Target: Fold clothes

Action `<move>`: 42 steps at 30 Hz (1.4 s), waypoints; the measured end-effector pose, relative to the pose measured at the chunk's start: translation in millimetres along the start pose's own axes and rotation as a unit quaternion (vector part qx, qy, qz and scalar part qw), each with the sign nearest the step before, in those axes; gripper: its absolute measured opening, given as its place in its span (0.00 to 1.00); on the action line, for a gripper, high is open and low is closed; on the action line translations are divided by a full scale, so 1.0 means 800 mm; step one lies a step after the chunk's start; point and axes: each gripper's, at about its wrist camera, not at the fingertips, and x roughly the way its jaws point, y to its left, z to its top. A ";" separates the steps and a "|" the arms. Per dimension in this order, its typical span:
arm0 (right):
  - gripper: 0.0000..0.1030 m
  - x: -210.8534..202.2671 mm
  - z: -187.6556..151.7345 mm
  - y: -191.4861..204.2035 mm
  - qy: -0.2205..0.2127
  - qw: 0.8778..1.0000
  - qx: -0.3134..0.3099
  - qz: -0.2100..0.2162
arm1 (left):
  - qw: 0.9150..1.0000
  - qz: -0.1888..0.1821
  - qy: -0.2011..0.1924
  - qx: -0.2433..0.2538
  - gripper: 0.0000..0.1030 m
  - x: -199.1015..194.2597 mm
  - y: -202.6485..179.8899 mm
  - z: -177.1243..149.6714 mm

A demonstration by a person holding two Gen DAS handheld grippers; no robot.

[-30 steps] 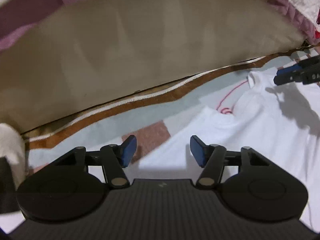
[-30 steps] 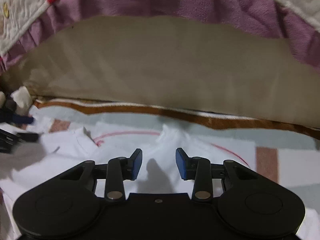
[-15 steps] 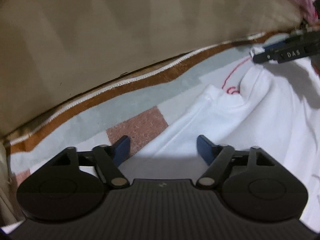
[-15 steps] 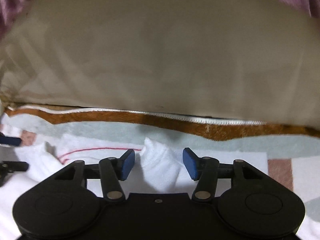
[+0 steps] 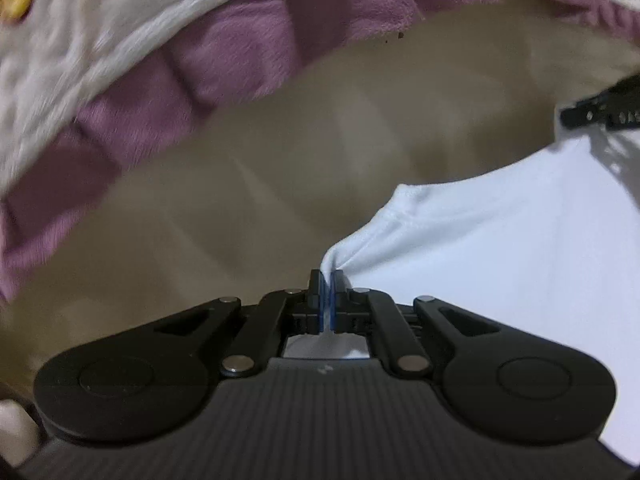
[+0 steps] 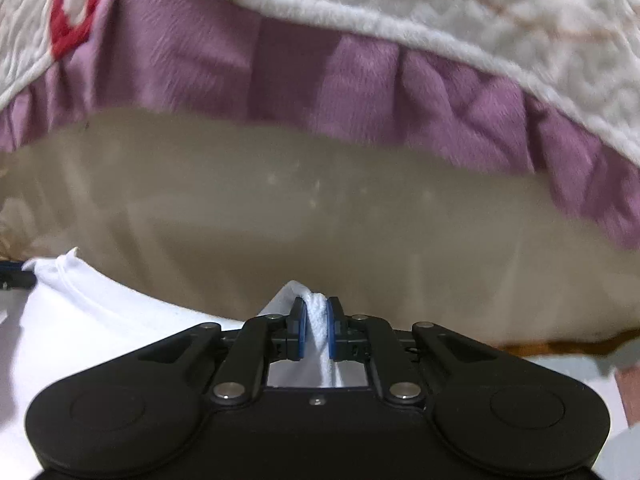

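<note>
1. Now the white garment (image 5: pixel 500 248) hangs stretched between my two grippers, in front of the beige panel (image 5: pixel 280 168).
2. My left gripper (image 5: pixel 328 300), its jaws just closed, is clamped on one edge, angled downward.
3. My right gripper (image 6: pixel 316 330), likewise just closed, pinches a bunched fold.

1. A plain beige panel (image 6: pixel 320 216), smooth and unmarked, fills the middle of both views.
2. A purple plush ruffle (image 6: pixel 360 84) hangs over its upper edge, pleated into soft folds.
3. Above the ruffle lies a cream quilted blanket (image 6: pixel 480 12) (a red ring motif (image 6: pixel 74 8) is stitched at the left).
4. A patterned bedcover (image 6: pixel 560 347) with an orange-brown border shows at the lower right.
</note>
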 end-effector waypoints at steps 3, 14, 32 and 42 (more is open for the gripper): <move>0.11 0.024 0.002 -0.001 0.007 1.000 0.011 0.000 | 0.999 0.037 0.022 0.019 0.02 0.027 -0.018 0.002; 0.46 -0.054 -0.034 -0.052 0.067 0.990 0.124 0.029 | 0.994 0.105 0.034 -0.028 0.19 0.033 -0.024 -0.018; 0.33 -0.172 -0.217 -0.112 0.065 0.989 0.113 0.070 | 0.995 -0.084 0.028 -0.046 0.41 -0.119 -0.108 -0.088; 0.10 -0.198 -0.228 -0.172 0.067 0.992 0.105 0.012 | 0.988 0.054 0.119 -0.077 0.41 -0.171 -0.072 -0.174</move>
